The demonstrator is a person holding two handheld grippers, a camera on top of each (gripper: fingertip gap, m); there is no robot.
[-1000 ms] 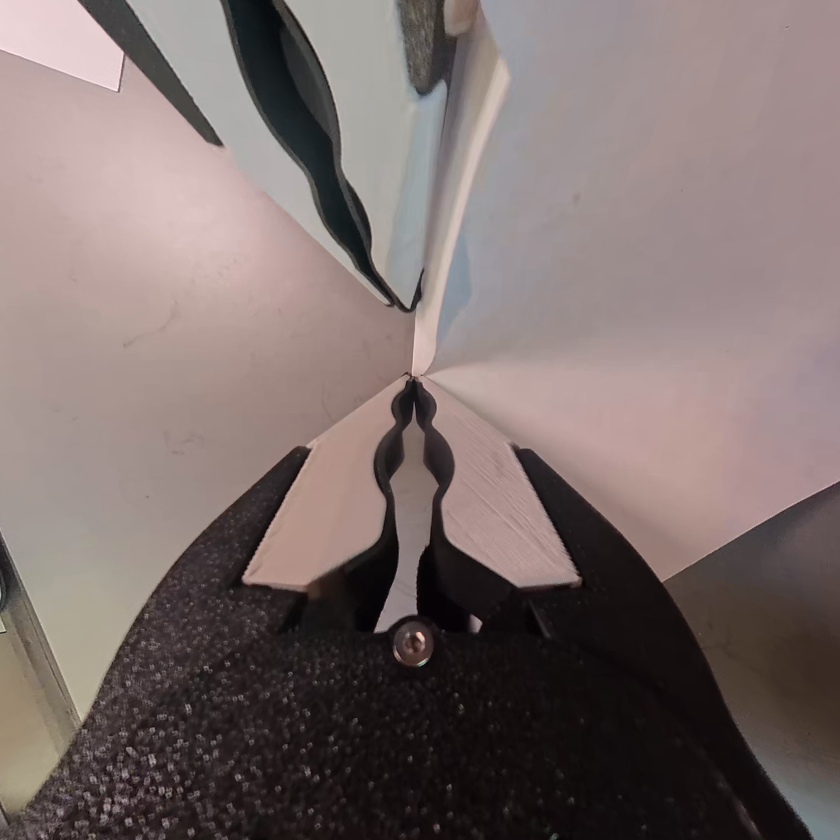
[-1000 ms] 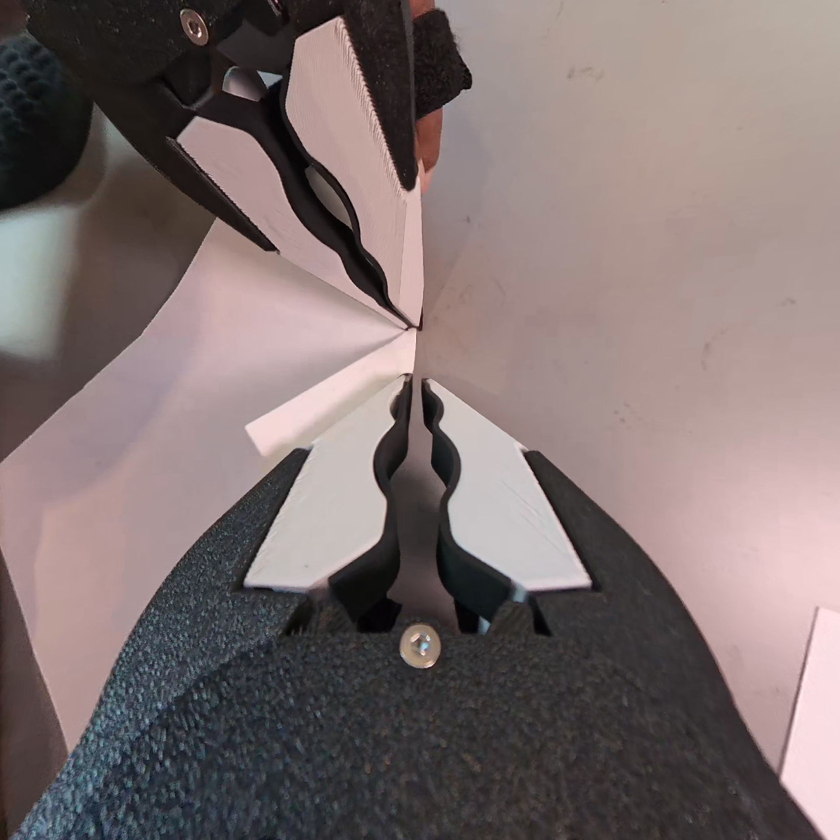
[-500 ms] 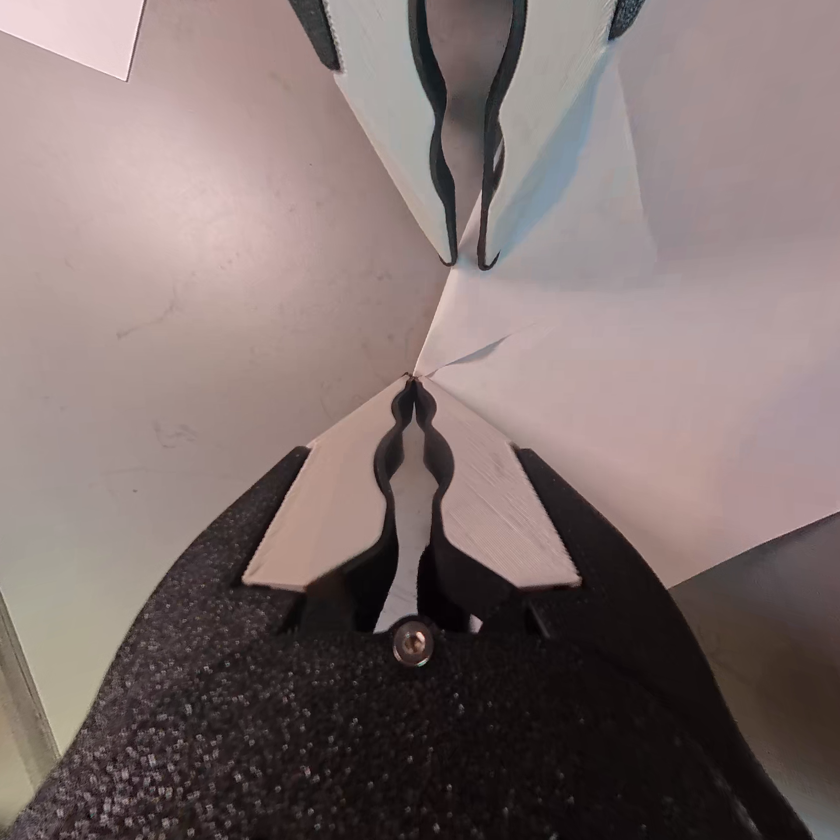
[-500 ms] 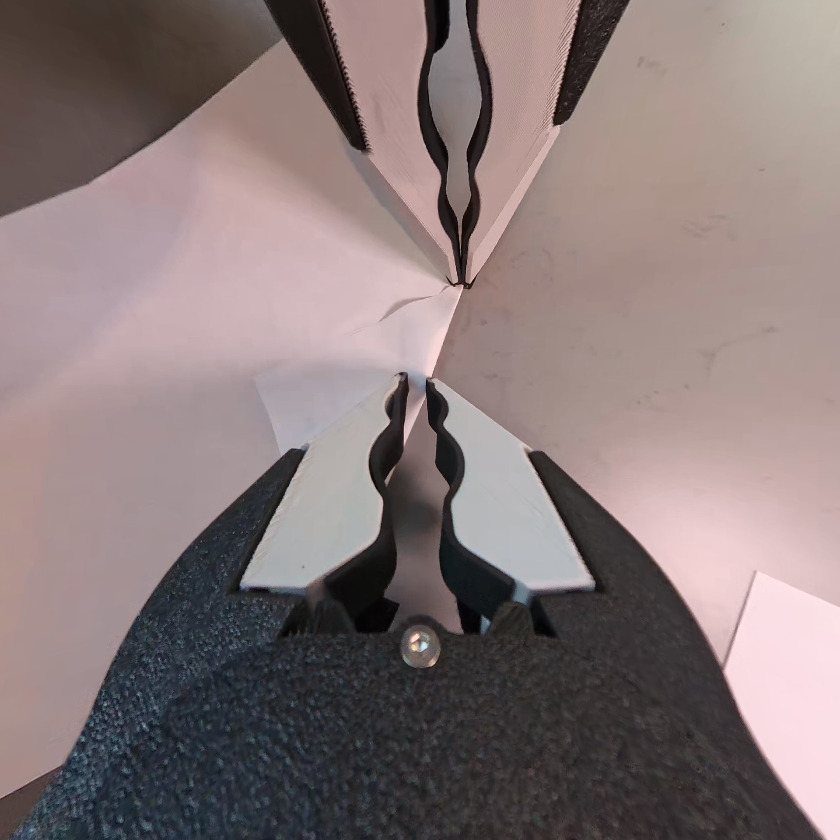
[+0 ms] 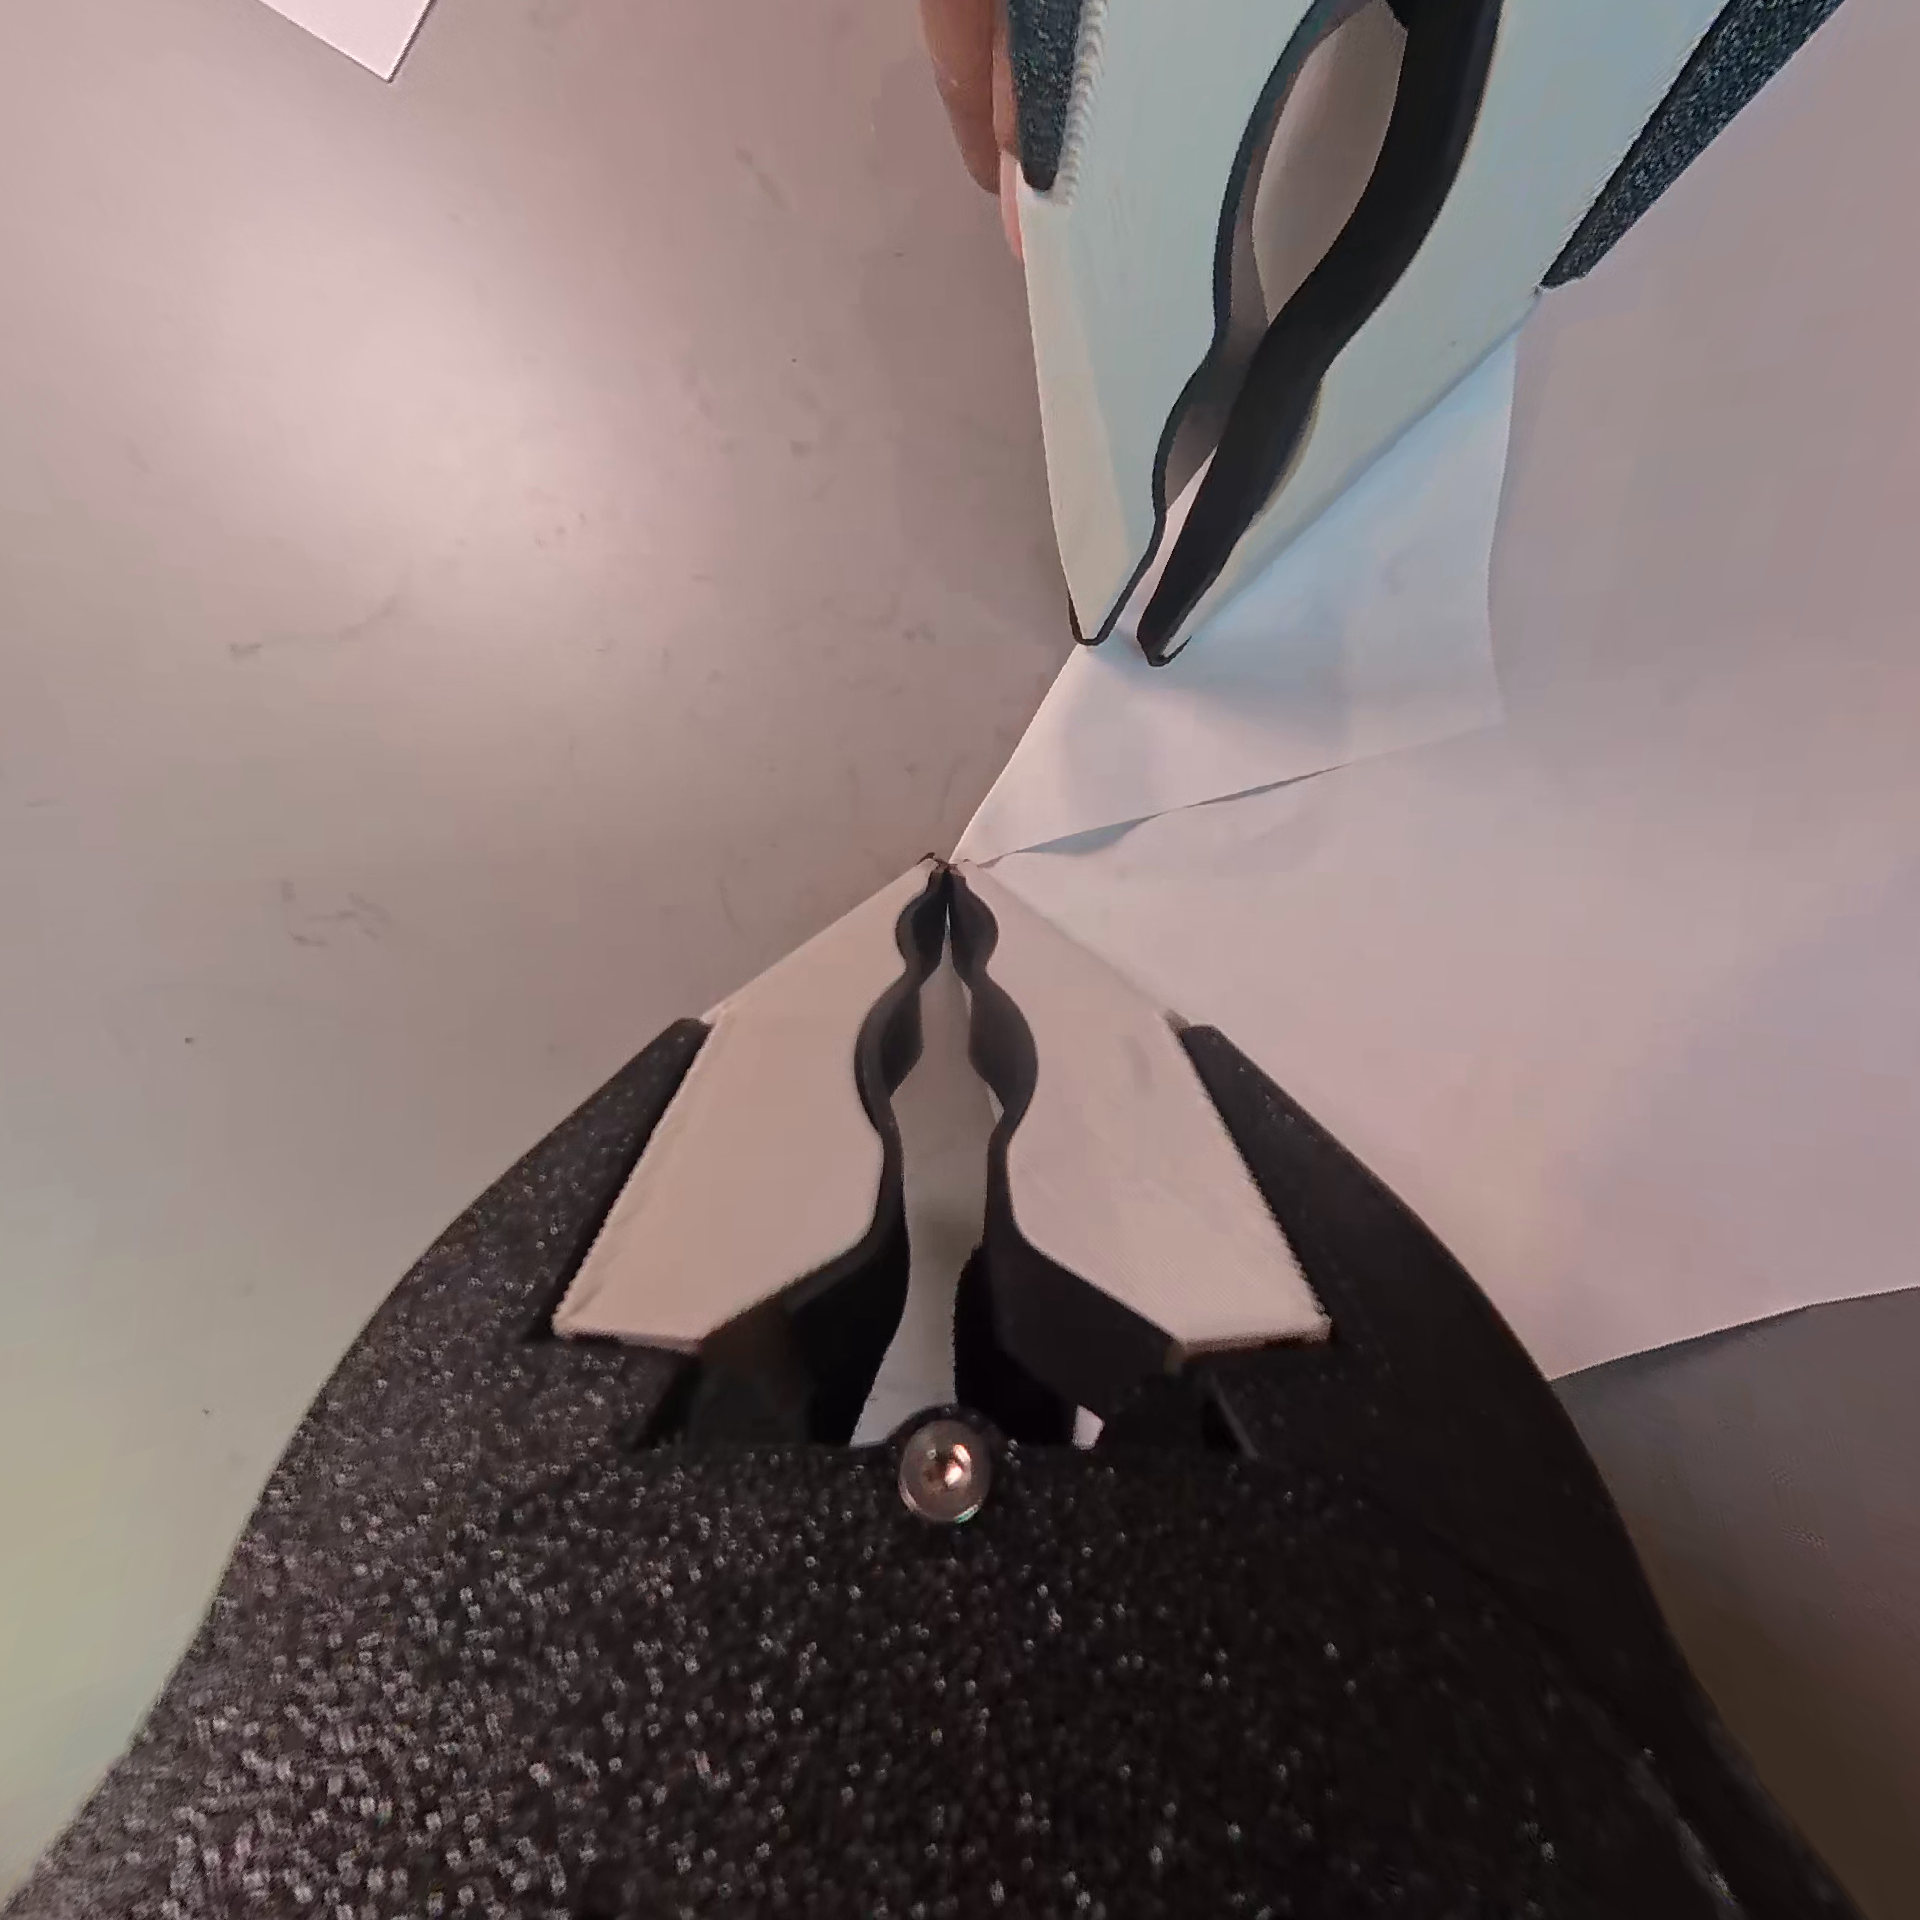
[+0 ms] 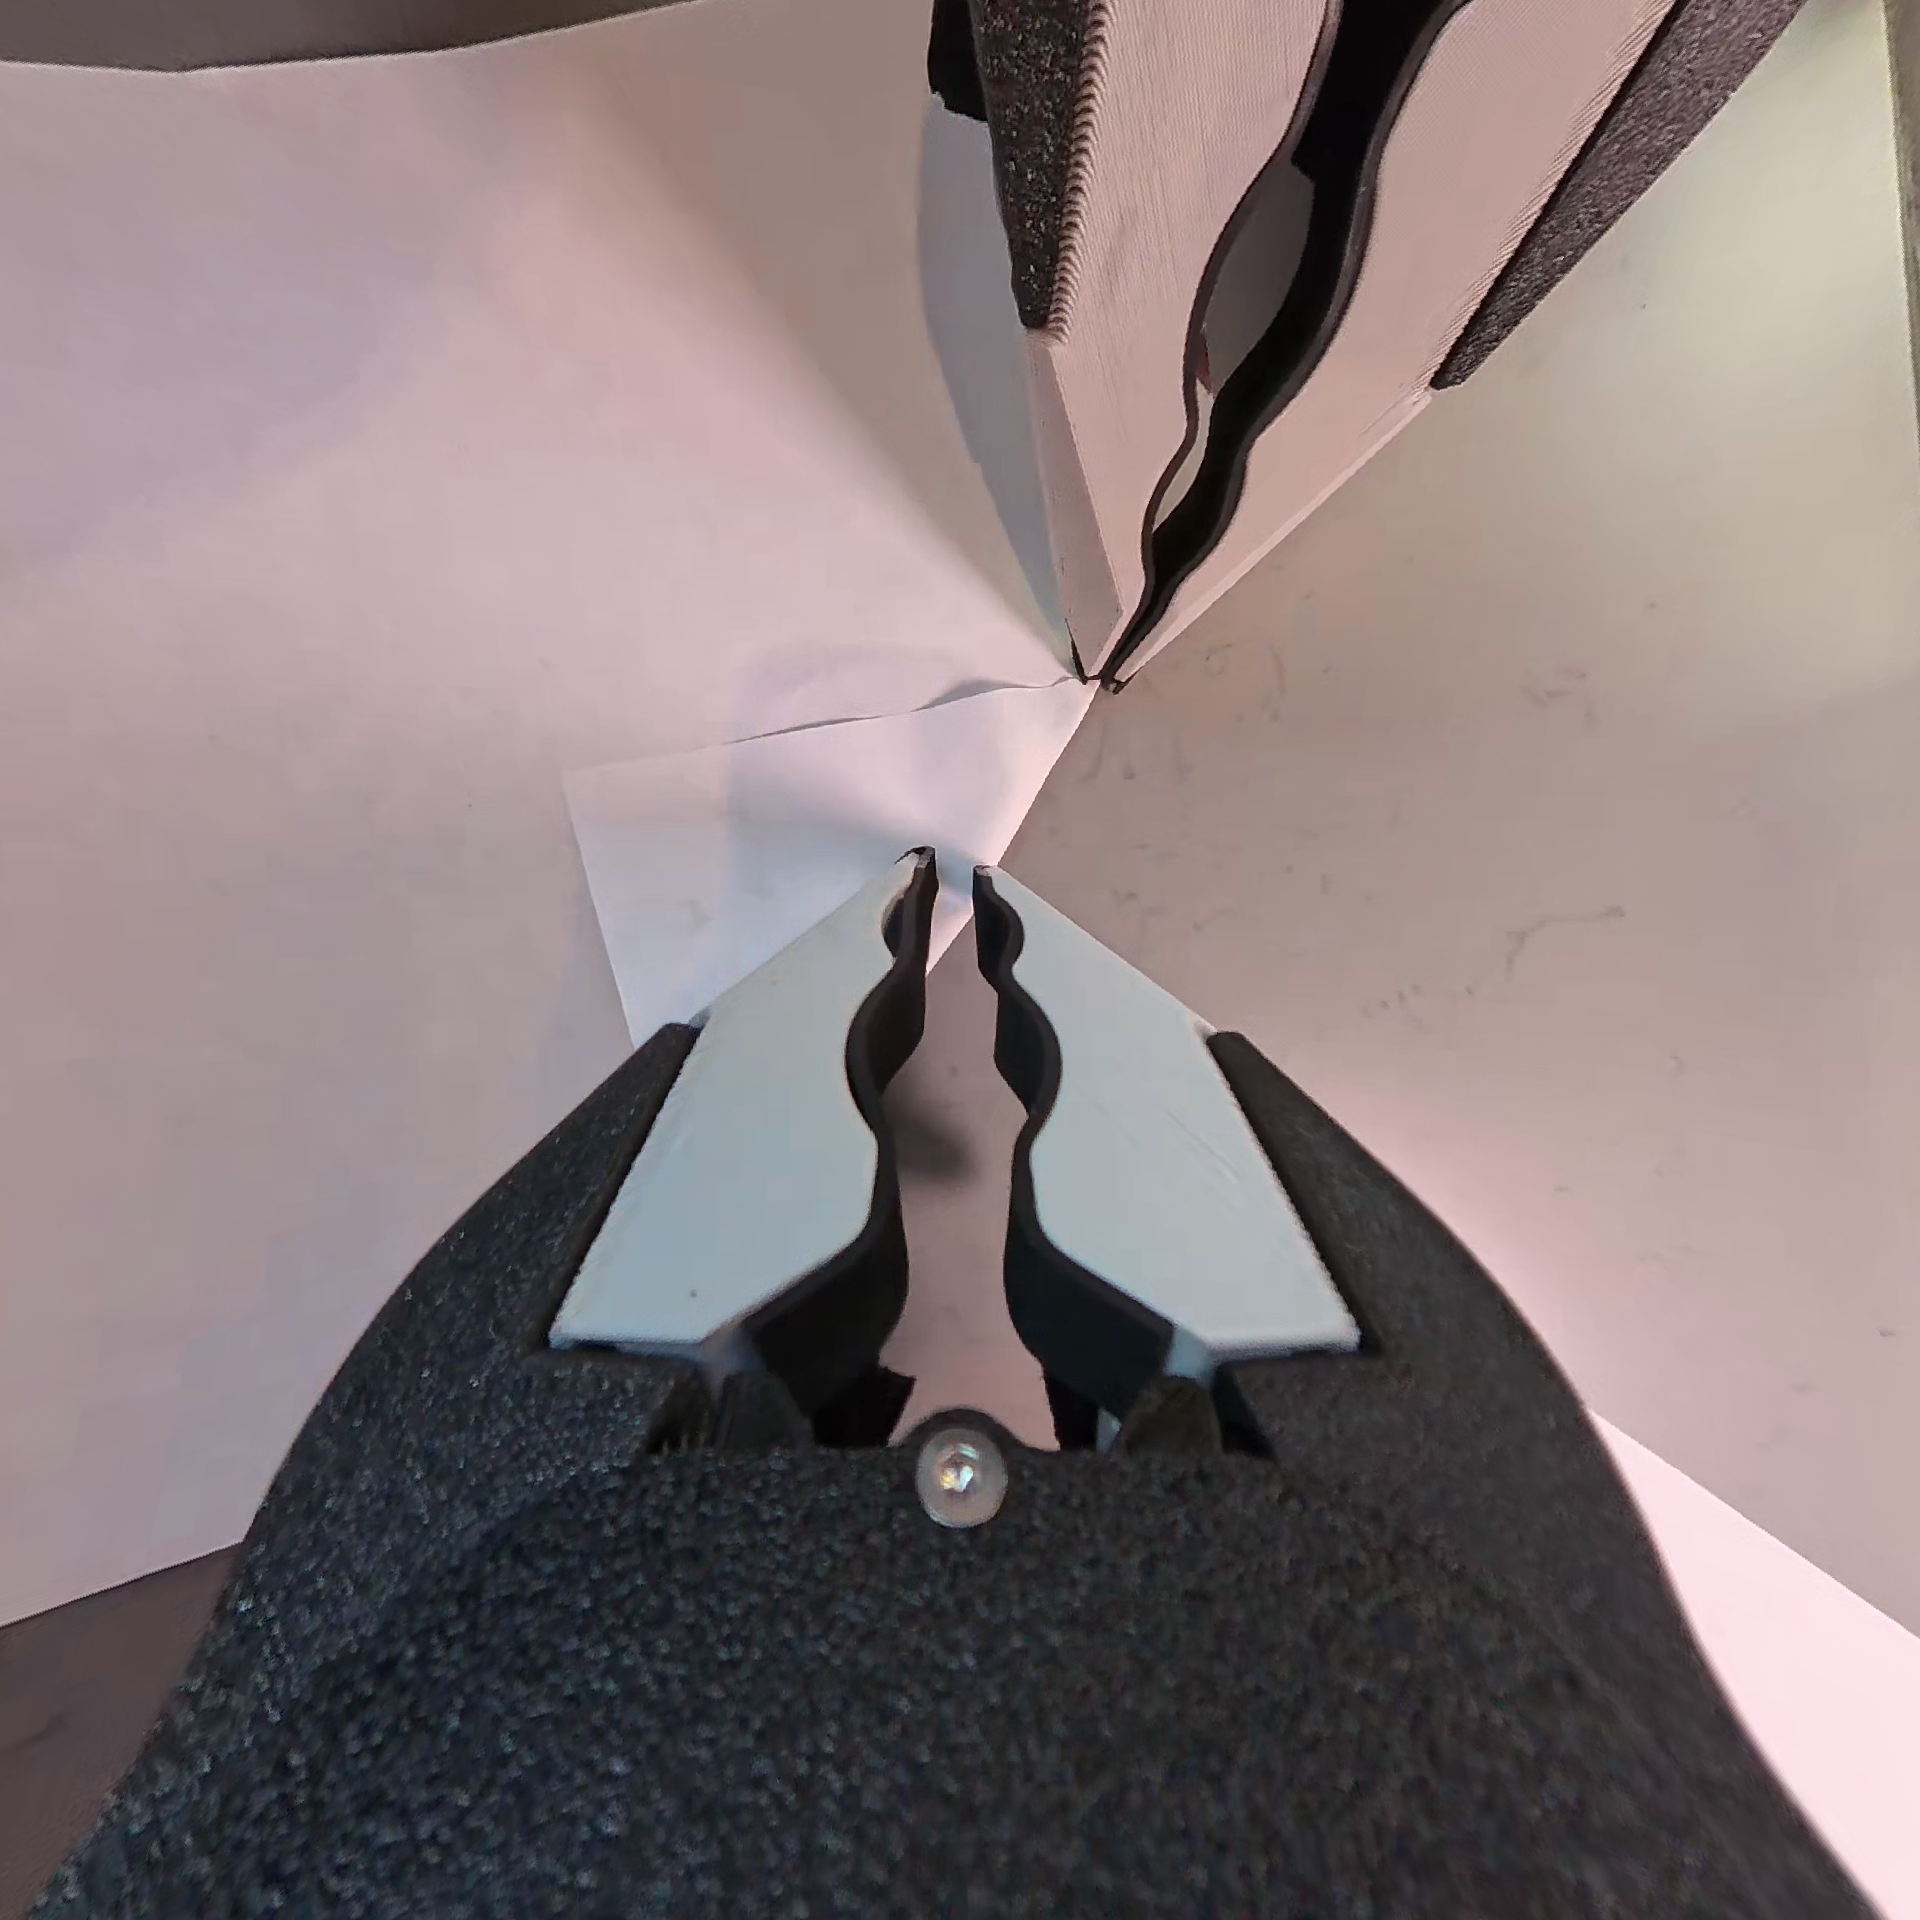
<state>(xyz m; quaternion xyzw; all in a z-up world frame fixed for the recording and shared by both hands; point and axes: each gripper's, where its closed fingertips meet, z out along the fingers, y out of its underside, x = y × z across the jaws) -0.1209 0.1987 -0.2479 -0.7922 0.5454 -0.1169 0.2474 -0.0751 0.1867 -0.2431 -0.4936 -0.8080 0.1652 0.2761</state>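
A white sheet (image 5: 1455,987) lies spread over a pale, scuffed table (image 5: 468,571). A short tear (image 5: 1143,816) runs into the sheet from its edge, starting right at the tips of the left gripper (image 5: 940,873) and leading away to the right.

Left gripper: jaws pressed together at the tips, pinching the sheet's edge; white paper shows in the slot between the black pads, back toward the screw. The bulk of the sheet extends to the right of this gripper; bare table lies to its left.

Right gripper (image 6: 954,868): jaws slightly apart, a narrow gap at the tips, nothing between them. Its tips hover over the narrow flap (image 6: 790,831) of the sheet that lies on the near side of the tear. In the left wrist view the same gripper (image 5: 1127,644) stands ahead and to the right, tips down on or just above the sheet; contact cannot be confirmed.

In the right wrist view the left gripper (image 6: 1099,681) stands just ahead, tips closed at the tear's start.

A second sheet (image 6: 1766,1558) lies to the right of the right gripper, partly hidden by its body. Its corner (image 5: 343,31) shows at the far left of the left wrist view.
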